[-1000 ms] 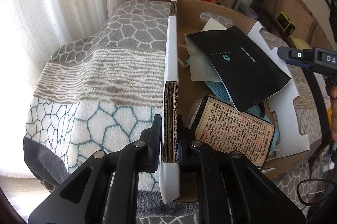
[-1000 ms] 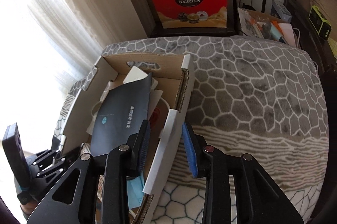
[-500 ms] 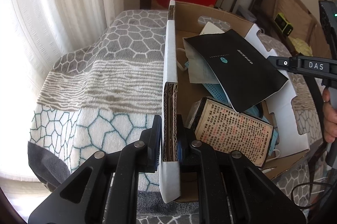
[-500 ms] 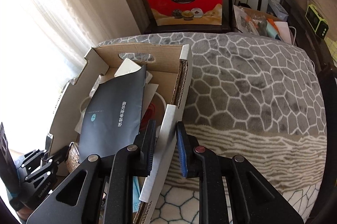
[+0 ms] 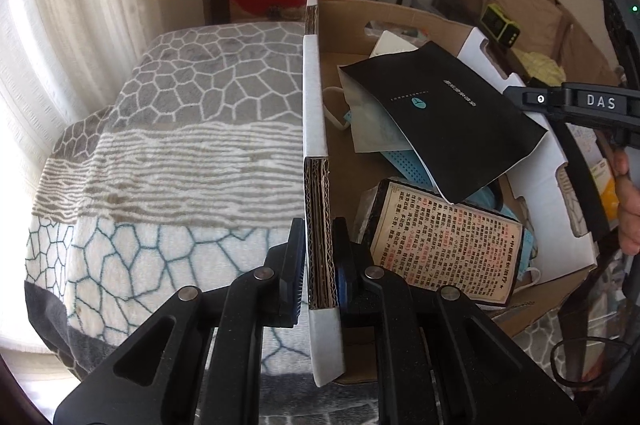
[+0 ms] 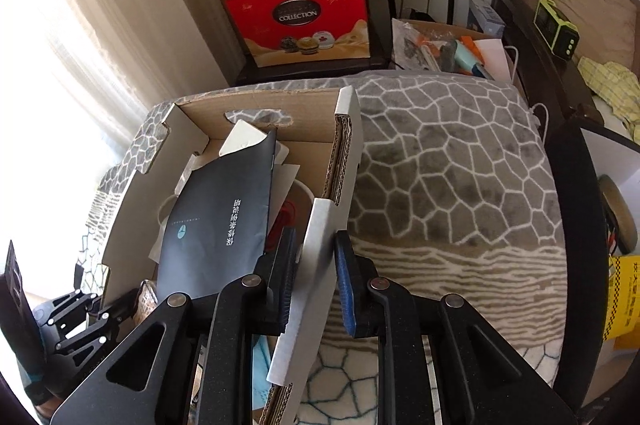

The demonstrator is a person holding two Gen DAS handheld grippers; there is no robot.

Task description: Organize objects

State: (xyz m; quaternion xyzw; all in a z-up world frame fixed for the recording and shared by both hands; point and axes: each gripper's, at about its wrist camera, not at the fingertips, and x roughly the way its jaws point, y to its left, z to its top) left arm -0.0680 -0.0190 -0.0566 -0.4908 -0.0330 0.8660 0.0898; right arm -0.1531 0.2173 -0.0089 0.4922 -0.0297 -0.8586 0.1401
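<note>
An open cardboard box [image 5: 316, 97] with white outer faces sits on a patterned blanket. It holds a black envelope [image 5: 448, 109], a printed booklet [image 5: 448, 245], blue masks and papers. My left gripper [image 5: 318, 265] is shut on the box's left wall, pads on both sides. My right gripper [image 6: 314, 277] is shut on the box's right wall [image 6: 320, 245], and its body shows in the left wrist view [image 5: 576, 105]. The envelope [image 6: 220, 217] also shows in the right wrist view.
The blanket [image 5: 172, 153] covers the surface on both sides of the box [image 6: 448, 185]. A red gift box [image 6: 300, 21] and stacked cartons stand behind. A curtain [image 5: 72, 25] hangs at the left. A dark chair frame [image 6: 576, 209] and green device [image 6: 556, 33] are at the right.
The right gripper's fingers have closed onto the box's right wall. Both views have risen and the box looks a little further off. The left gripper keeps its hold.
</note>
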